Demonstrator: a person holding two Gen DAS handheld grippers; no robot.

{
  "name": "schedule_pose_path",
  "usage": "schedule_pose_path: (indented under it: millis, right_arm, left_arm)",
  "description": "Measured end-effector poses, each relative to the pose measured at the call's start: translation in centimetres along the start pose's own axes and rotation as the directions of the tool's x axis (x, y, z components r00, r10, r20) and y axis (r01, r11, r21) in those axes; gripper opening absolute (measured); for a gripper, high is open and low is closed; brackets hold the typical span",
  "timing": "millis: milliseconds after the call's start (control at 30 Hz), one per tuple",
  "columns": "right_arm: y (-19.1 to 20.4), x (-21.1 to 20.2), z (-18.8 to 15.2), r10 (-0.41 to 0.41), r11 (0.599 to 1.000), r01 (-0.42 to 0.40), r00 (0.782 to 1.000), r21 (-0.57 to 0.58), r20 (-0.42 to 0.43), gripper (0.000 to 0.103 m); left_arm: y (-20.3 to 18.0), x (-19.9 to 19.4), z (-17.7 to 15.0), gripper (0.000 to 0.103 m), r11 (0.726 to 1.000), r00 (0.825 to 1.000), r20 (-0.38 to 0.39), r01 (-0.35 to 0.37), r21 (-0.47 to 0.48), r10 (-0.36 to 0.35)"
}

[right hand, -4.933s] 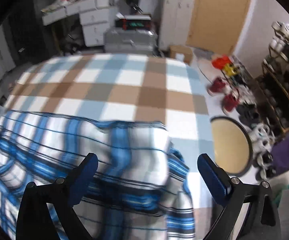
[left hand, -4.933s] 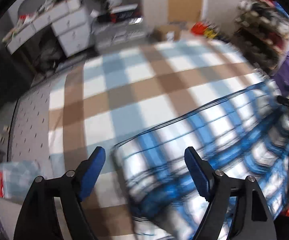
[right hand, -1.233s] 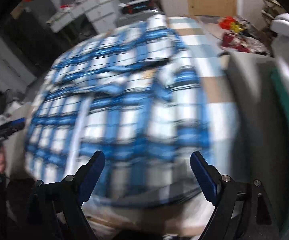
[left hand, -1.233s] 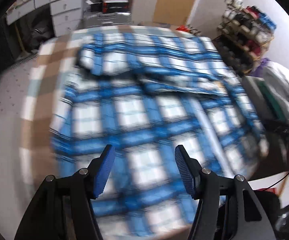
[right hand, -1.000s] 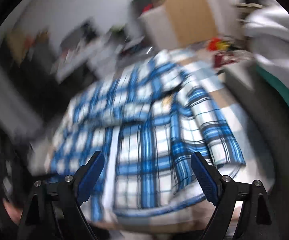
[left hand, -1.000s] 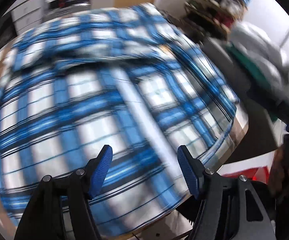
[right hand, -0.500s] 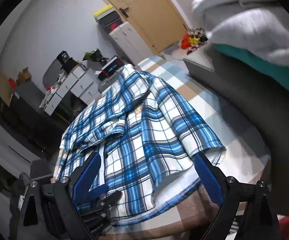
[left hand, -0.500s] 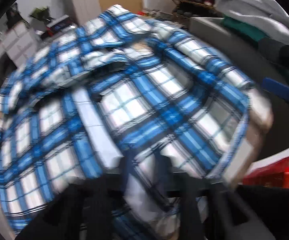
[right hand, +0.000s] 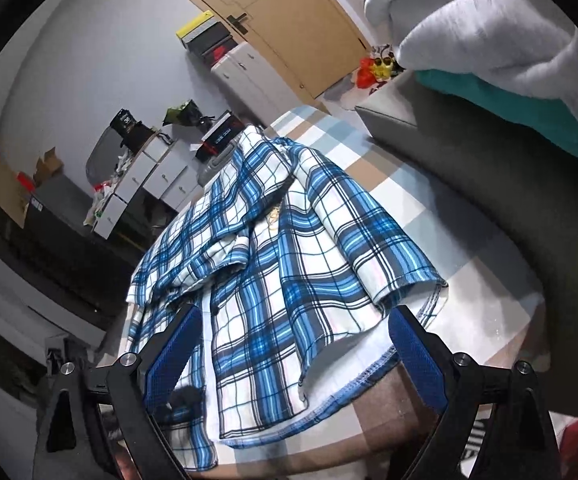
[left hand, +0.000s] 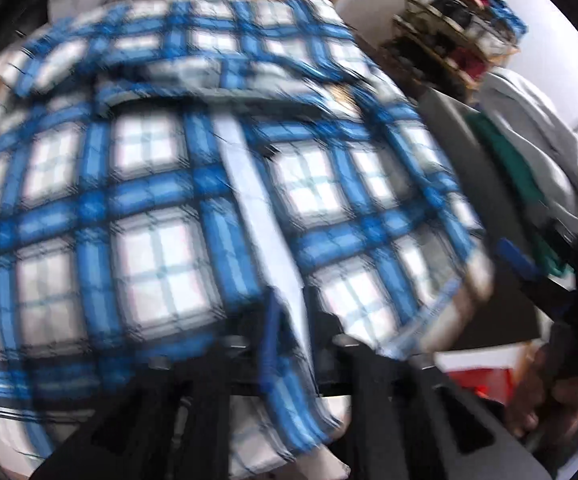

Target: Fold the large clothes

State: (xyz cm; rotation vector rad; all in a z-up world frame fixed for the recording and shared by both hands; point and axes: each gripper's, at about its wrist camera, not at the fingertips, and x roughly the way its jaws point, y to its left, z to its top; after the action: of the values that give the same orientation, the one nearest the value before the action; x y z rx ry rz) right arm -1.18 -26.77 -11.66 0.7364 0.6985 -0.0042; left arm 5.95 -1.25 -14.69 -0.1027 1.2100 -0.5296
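Note:
A large blue and white plaid shirt [right hand: 281, 248] lies front up on a table with a brown, blue and white check cloth [right hand: 421, 192]. It fills the blurred left wrist view [left hand: 161, 200]. My left gripper [left hand: 289, 336] is shut on the shirt's white front edge at the hem, near the table's front edge. My right gripper [right hand: 293, 360] is open and empty, low at the front edge, its blue pads [right hand: 417, 356] either side of the hem's right part.
A grey sofa [right hand: 489, 152] with grey and green clothes [right hand: 501, 28] stands right of the table. White drawers [right hand: 153, 180] and a wooden door [right hand: 289, 20] are behind it. A shoe rack [left hand: 461, 28] stands far right.
My left gripper has closed on the shirt's front edge at the hem. The right gripper has swung low to the hem's right side and stays open.

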Motion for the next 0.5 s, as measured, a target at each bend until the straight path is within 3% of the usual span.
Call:
schedule_pose_path:
  millis: [33,67,200,333,500]
  right_arm:
    - [0.0,0.0,0.0,0.002,1.0,-0.002,1.0,0.001,0.0,0.095]
    - [0.1,0.0,-0.1,0.002,1.0,-0.002,1.0,-0.002,0.0,0.095]
    - [0.4,-0.2,-0.2,0.001,1.0,-0.001,1.0,-0.018,0.002,0.095]
    - [0.1,-0.3,-0.2,0.004,1.0,-0.004,1.0,-0.005,0.0,0.095]
    - [-0.1,-0.1,-0.2,0.014,1.0,-0.013,1.0,0.016,-0.006,0.095]
  left_arm:
    - [-0.4,0.2,-0.3,0.049,1.0,1.0,-0.006,0.011,0.011,-0.011]
    - [-0.9,0.3,-0.6,0.053,1.0,1.0,0.001,0.012,0.024,-0.012]
    - [-4.3,1.5,-1.4,0.053,0.98,0.996,0.018,-0.084,0.18,0.082]
    - [-6.7,3.0,-1.8,0.054,0.919,0.971,0.08,-0.241,0.312,0.227]
    - [-7.7,3.3,-2.3,0.053,0.919,0.963,0.101,-0.268,0.289,0.249]
